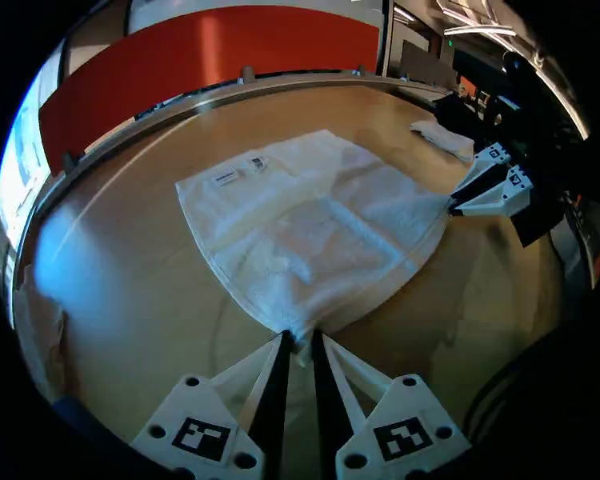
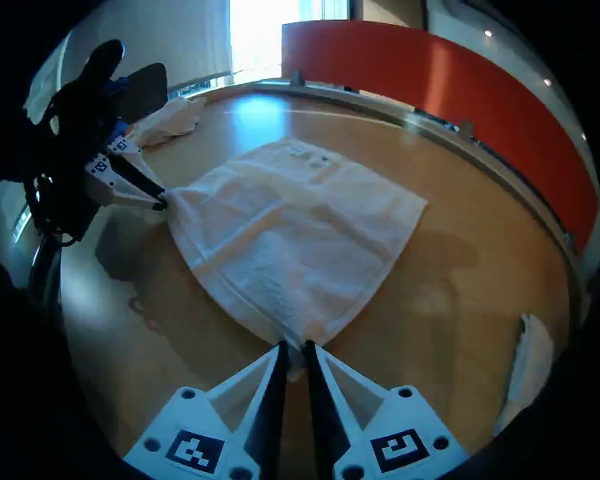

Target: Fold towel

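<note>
White terry, a little rumpled: the towel (image 1: 316, 224) lies spread flat on the wooden table (image 1: 140, 304), turned so its corners point outward like a diamond. The left gripper (image 1: 301, 338) has its two fingers pressed nearly together on the near corner, the cloth bunched between them. The right gripper (image 2: 294, 346) pinches the neighbouring corner the same way – from the left gripper view its tips (image 1: 452, 206) meet the towel's right-hand point. In the right gripper view the left gripper (image 2: 162, 204) sits at the towel's left point, with a person's dark sleeve (image 2: 76, 120) behind it. Two small tags (image 1: 240, 172) sit near the far corner, which lies free. The far edges rest flat, with bare wood all round them and a wide stretch of tabletop beyond. A small white cloth (image 1: 444, 138) lies past the right gripper, apart from the towel, and a crumpled one (image 2: 168, 120) lies behind the left gripper. The table curves away to a metal rim (image 1: 220, 94) – behind it a red panel (image 1: 204, 64), and bright daylight at a window (image 2: 268, 36).
</note>
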A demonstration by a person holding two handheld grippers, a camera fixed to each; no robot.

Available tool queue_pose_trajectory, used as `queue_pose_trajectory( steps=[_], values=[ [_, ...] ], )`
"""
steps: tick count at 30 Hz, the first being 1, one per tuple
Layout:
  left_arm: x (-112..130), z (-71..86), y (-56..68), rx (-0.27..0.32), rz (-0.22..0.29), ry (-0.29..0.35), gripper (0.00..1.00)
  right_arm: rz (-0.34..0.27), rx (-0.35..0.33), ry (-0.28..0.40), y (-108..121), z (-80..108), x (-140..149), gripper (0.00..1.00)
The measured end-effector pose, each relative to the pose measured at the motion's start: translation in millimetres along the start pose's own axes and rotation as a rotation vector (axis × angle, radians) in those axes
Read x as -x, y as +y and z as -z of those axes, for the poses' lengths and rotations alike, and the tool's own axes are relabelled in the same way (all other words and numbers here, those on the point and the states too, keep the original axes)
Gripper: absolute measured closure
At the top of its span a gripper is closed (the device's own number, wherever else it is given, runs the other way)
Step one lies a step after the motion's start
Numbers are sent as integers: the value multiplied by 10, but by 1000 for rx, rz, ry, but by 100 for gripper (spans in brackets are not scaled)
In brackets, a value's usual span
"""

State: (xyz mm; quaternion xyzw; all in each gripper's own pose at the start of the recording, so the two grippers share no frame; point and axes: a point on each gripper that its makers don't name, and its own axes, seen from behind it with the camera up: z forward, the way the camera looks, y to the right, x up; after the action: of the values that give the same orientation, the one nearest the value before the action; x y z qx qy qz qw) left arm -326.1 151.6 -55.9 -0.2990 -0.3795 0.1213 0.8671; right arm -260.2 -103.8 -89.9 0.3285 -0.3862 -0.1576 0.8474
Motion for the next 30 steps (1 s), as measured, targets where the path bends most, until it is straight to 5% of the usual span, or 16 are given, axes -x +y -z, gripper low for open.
queue_pose_trajectory(
  steps=[20, 30],
  values=[
    [-548, 544, -95, -46, 54, 68, 81, 29, 38, 130, 104, 524, -734, 83],
    [-757, 868, -34, -46, 84, 75, 81, 53, 42, 135, 62, 802, -902, 84]
  ],
)
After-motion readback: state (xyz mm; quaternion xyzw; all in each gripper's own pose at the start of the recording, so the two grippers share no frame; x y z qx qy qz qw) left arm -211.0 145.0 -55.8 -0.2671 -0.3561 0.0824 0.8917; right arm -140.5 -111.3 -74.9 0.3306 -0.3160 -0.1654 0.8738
